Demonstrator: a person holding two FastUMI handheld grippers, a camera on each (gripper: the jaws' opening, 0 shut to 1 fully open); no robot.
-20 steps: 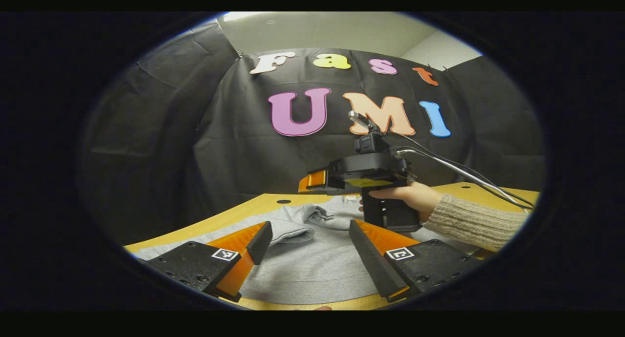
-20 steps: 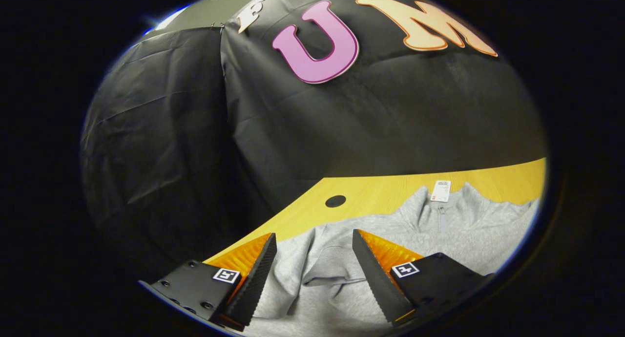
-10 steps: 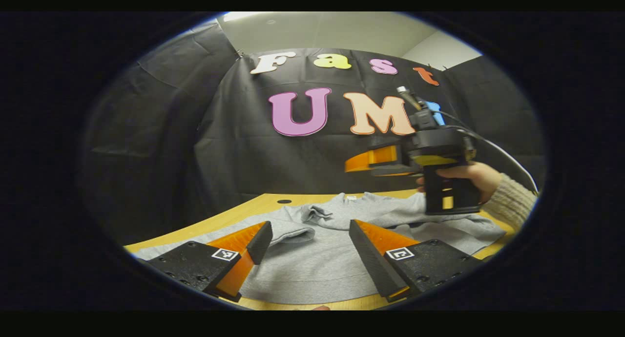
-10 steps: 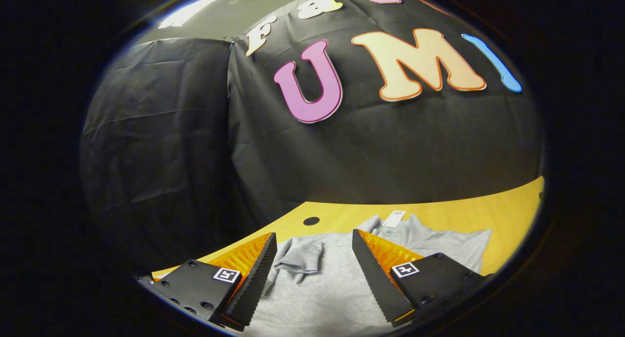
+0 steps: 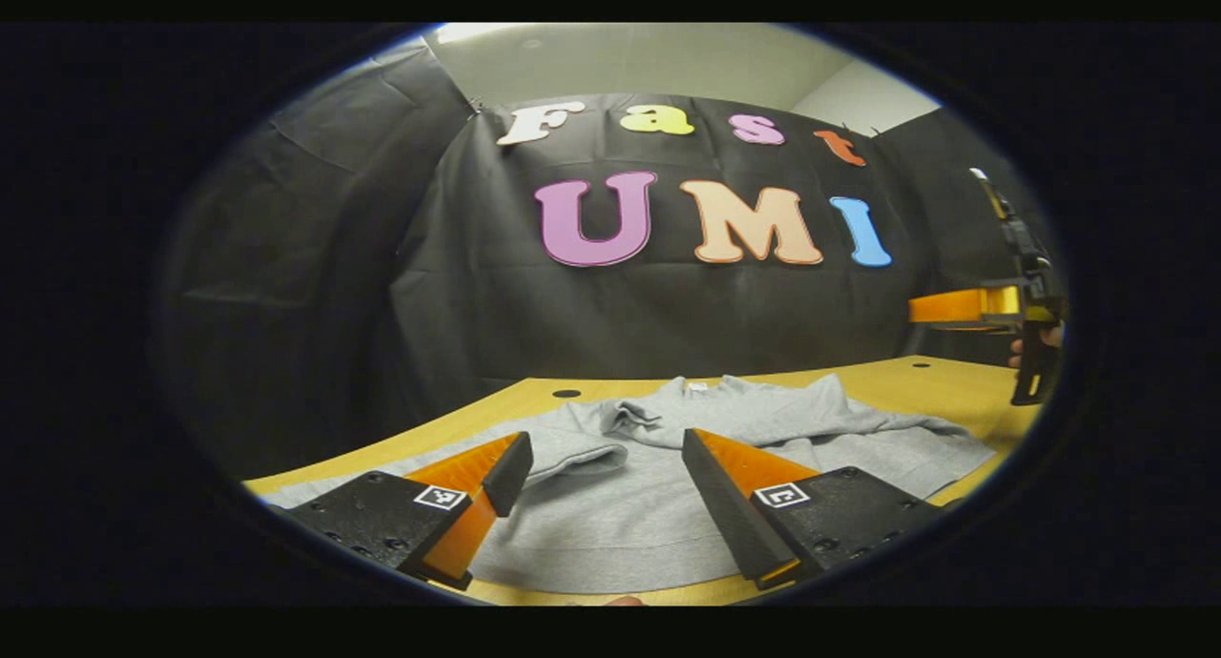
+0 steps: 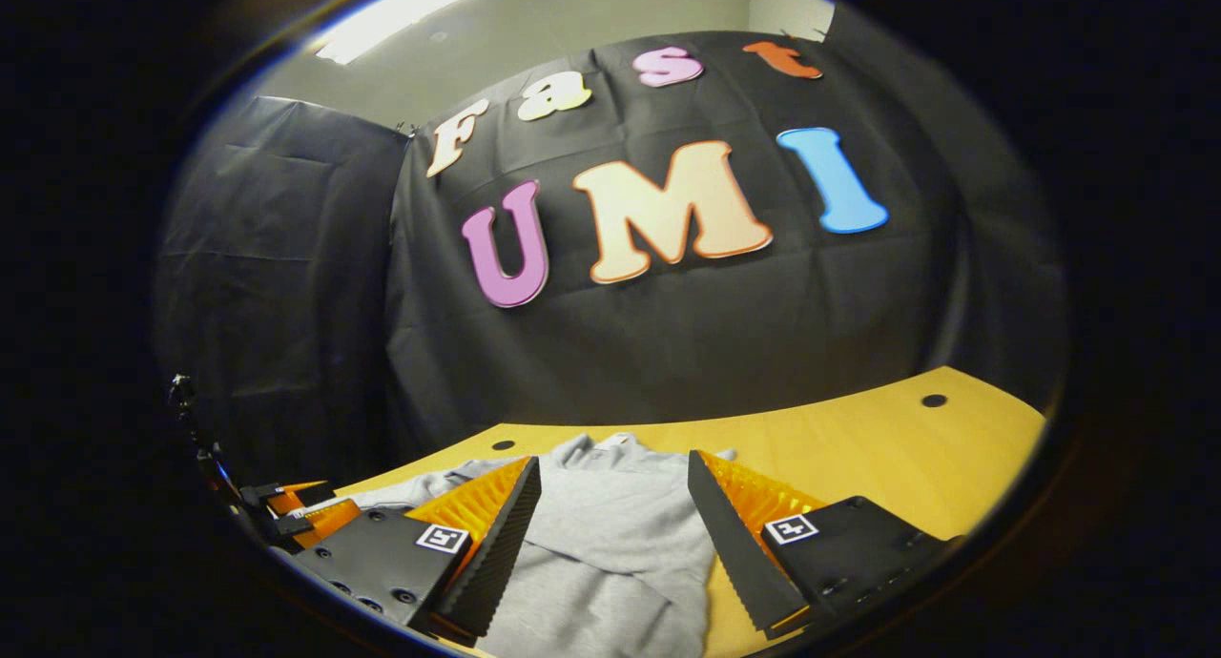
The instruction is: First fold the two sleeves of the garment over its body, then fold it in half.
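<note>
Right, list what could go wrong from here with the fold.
1. The sleeve folded over the grey garment lies bunched, so folding in half may trap a lump.
2. Both the left gripper and the right gripper are open and hold nothing; a grab at the hem may catch one layer only.

Left tool is sitting low with its fingers spread wide apart, nothing pinched between them. Right tool is the same deal, fingers wide and empty; from the left tool's camera it's way off to the right and higher up, held level, with fingertips of a hand around its grip.
</note>
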